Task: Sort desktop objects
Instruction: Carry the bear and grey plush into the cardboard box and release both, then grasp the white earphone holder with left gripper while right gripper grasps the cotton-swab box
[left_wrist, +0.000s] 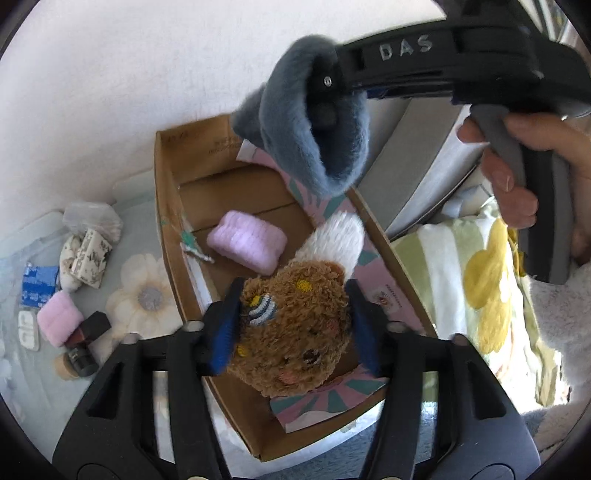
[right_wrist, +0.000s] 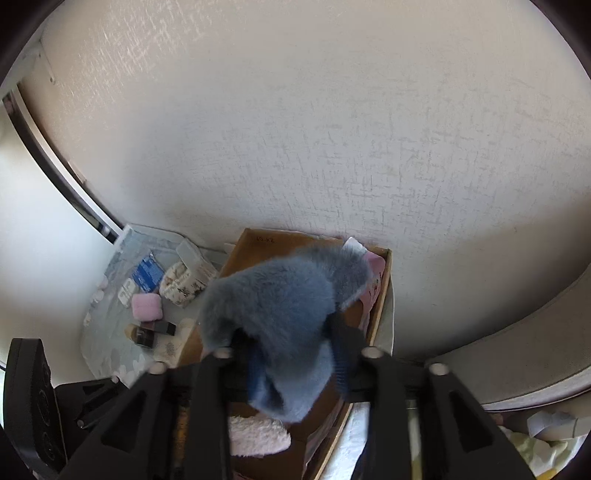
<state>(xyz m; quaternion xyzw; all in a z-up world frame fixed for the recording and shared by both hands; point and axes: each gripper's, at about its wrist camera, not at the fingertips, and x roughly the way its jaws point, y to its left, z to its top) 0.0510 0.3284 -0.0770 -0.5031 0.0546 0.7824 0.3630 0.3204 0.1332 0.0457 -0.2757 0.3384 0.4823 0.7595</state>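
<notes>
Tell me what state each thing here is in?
Cardboard box: open, partly filled.
Brown teddy: between the left hand-held gripper's spread fingers, over the box.
Grey-blue plush: draped on the right hand-held gripper, above the box.
Pink towel roll: lying in the box.

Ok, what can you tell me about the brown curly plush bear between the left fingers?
The brown curly plush bear has dark eyes, pink cheeks, a striped bee patch and yellow dots. It sits over the open cardboard box, between the left gripper fingers. Its fur reaches one blue-padded finger; a gap shows at the other. A white fluffy part rises behind it.
</notes>
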